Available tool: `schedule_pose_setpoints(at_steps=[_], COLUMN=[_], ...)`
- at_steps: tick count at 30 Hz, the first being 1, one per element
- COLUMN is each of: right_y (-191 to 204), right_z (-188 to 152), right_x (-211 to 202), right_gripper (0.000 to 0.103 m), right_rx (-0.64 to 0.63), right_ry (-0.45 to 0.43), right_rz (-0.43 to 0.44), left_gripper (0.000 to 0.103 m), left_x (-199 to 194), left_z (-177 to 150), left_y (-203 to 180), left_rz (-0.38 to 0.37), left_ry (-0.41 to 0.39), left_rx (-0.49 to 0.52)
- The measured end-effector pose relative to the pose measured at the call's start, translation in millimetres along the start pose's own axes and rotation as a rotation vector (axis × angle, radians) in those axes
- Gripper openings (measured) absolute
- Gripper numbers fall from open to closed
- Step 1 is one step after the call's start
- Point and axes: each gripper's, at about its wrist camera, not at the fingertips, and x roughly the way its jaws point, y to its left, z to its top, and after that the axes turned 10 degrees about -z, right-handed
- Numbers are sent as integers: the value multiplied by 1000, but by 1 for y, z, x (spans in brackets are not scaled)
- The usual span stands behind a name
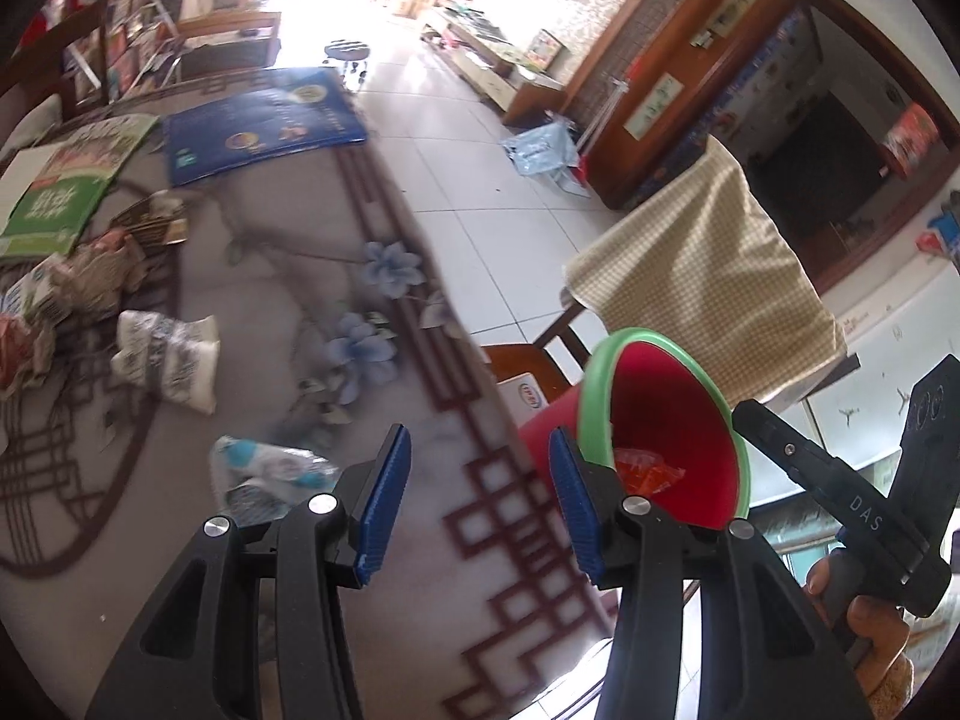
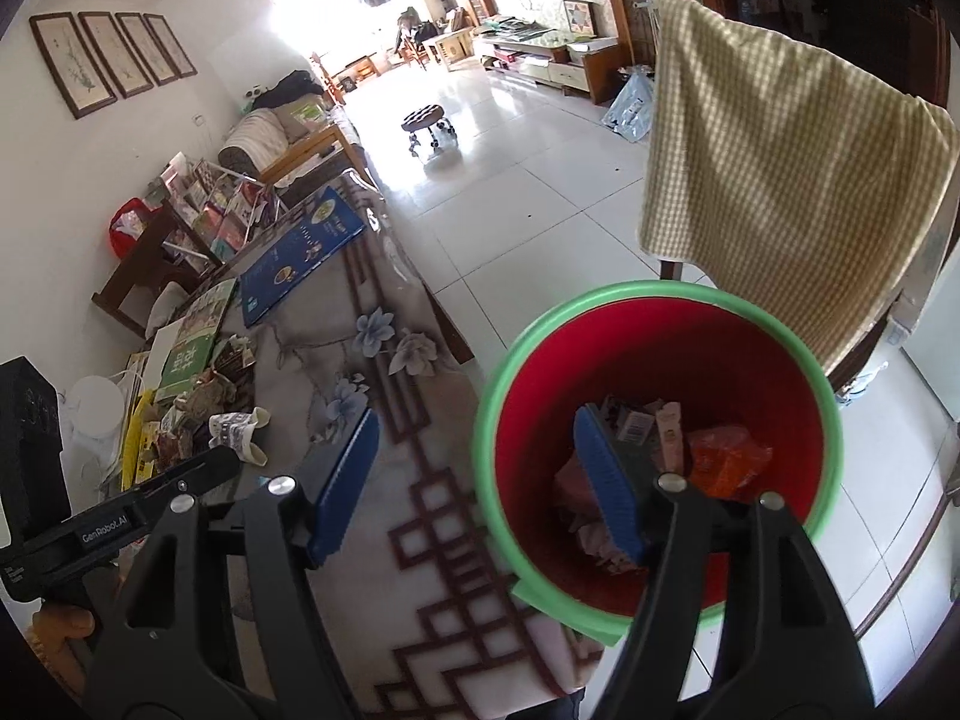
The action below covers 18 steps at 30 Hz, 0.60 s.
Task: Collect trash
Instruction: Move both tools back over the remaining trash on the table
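1. Red plastic bin with a green rim (image 2: 660, 438) fills the right half of your right wrist view, just off the table's right edge; its mouth faces up toward that camera.
2. Only that view shows the bin's floor: an orange wrapper (image 2: 729, 459) beside pale crumpled papers and small packets.
3. Your left wrist view catches the same bin (image 1: 666, 432) from the side, so only the orange wrapper (image 1: 651, 474) shows inside.
4. Your left gripper (image 1: 480, 504) hangs over the grey floral-patterned table (image 1: 312, 276), jaws wide apart and holding nothing.
5. Your right gripper (image 2: 480, 480) straddles the bin's rim, jaws wide apart and holding nothing.
6. A white crumpled packet with dark print (image 1: 168, 360) lies flat on the table, long axis running left to right in the left view.
7. A crumpled white and blue wrapper (image 1: 270, 471) lies just beside the left gripper's left finger.
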Motion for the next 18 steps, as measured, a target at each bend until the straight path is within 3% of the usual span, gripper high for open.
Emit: schedule_pose_setpoints(at_steps=[8, 14, 18], right_y=[66, 112, 140], right_z=[-17, -37, -54], right_x=[4, 7, 11], right_gripper=[68, 69, 69], right_rx=[-72, -89, -81], right_ry=[21, 47, 70], right_rz=[15, 16, 22], left_gripper=[60, 73, 76], left_x=[-41, -95, -124], left_z=[-6, -9, -13], left_y=[63, 146, 224], left_rz=[55, 233, 401], left_ry=[-22, -1, 93], left_rx=[0, 101, 119])
